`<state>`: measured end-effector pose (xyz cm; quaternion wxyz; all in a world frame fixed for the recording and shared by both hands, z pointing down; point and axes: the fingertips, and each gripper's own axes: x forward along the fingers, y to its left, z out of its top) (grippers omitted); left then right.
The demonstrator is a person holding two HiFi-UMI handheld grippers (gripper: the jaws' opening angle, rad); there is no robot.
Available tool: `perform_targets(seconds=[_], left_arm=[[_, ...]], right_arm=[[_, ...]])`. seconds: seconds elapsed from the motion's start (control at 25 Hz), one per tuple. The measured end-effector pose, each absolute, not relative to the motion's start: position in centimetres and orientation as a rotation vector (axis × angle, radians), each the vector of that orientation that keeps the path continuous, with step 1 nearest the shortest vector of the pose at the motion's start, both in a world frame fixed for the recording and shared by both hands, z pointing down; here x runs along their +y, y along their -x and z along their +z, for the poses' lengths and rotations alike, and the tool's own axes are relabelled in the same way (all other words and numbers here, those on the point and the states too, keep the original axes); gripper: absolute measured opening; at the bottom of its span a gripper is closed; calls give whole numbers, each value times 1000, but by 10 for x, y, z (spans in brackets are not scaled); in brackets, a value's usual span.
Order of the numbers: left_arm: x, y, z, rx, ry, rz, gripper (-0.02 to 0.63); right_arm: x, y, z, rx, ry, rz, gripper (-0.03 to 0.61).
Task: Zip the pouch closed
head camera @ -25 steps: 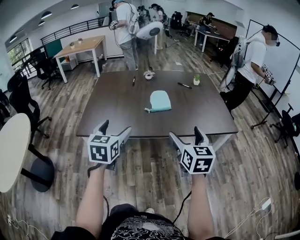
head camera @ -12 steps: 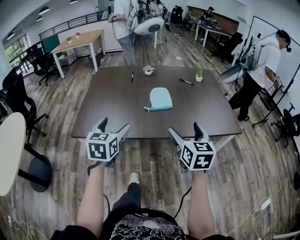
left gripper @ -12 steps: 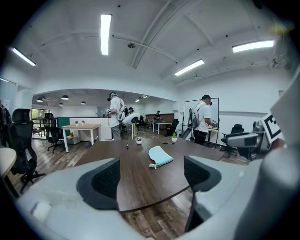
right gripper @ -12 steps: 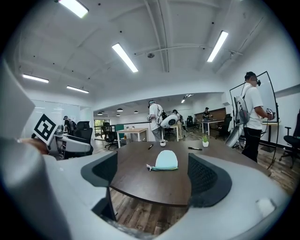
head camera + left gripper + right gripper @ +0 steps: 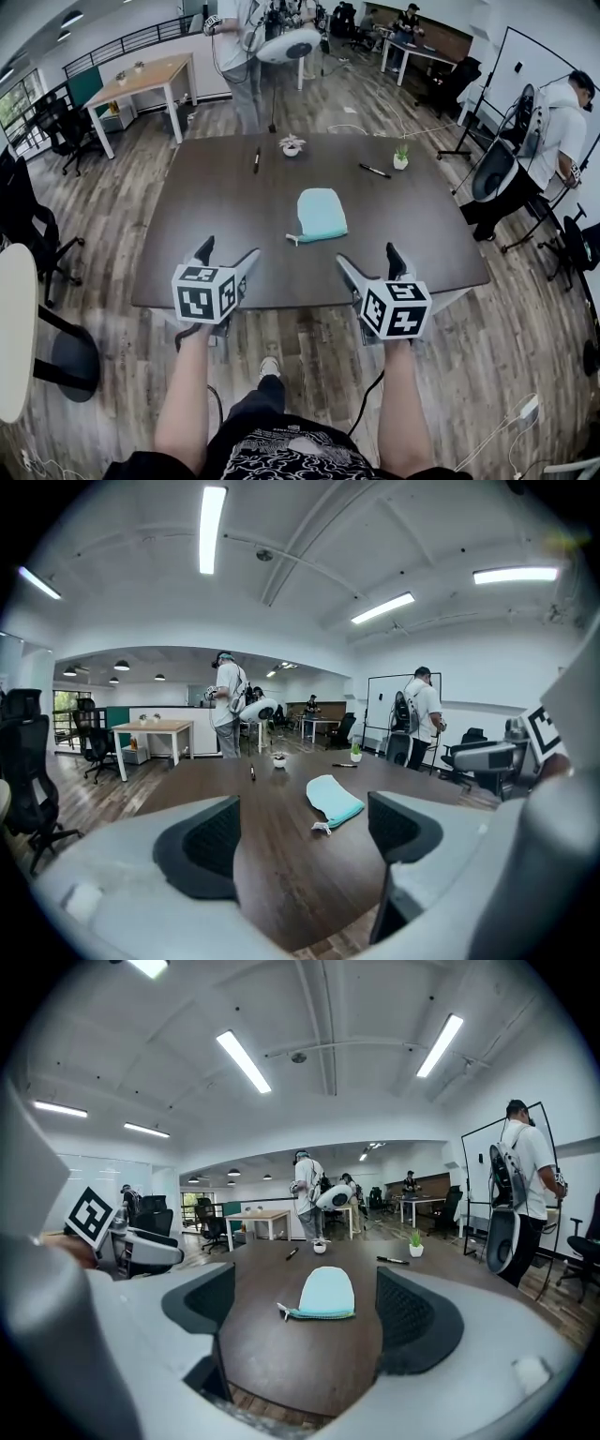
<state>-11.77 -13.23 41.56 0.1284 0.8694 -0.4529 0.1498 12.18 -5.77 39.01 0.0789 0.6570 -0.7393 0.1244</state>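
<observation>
- Head view: dark brown desk ahead, with a wood floor around it.
- Pouch, pale teal, lies flat near the middle of the desk. Its rounded end points away from the person and its straight zip edge faces the near side. A small pull tab sticks out at that edge's left end. Whether the zip is shut cannot be told.
- Left hand-held gripper is held at the near desk edge, left of the pouch and well apart from it. Left gripper view: jaws wide apart, only bare desk top between them. The pouch shows farther off, toward the right jaw.
- Right hand-held gripper is at the same near edge, about level with the left one and also well apart from the pouch. Right gripper view: jaws wide apart, empty. The pouch sits in line between them, farther up the desk.
- Left marker cube and right marker cube face up toward the head camera.
- Far part of the desk: black pen, small white pot, second pen and little green plant, all well apart from the pouch.
- Person in a white top stands right of the desk.
</observation>
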Motion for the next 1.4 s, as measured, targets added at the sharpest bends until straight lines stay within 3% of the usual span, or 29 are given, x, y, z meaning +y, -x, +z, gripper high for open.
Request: perform_targets(seconds=[0.64, 1.4], left_arm=[[-281, 117, 411, -1199, -2569, 461, 430], [-338, 83, 429, -991, -2641, 475, 430]], right_arm=[[-196, -109, 392, -2124, -1993, 435, 459], [-233, -115, 409, -2000, -2076, 484, 459]])
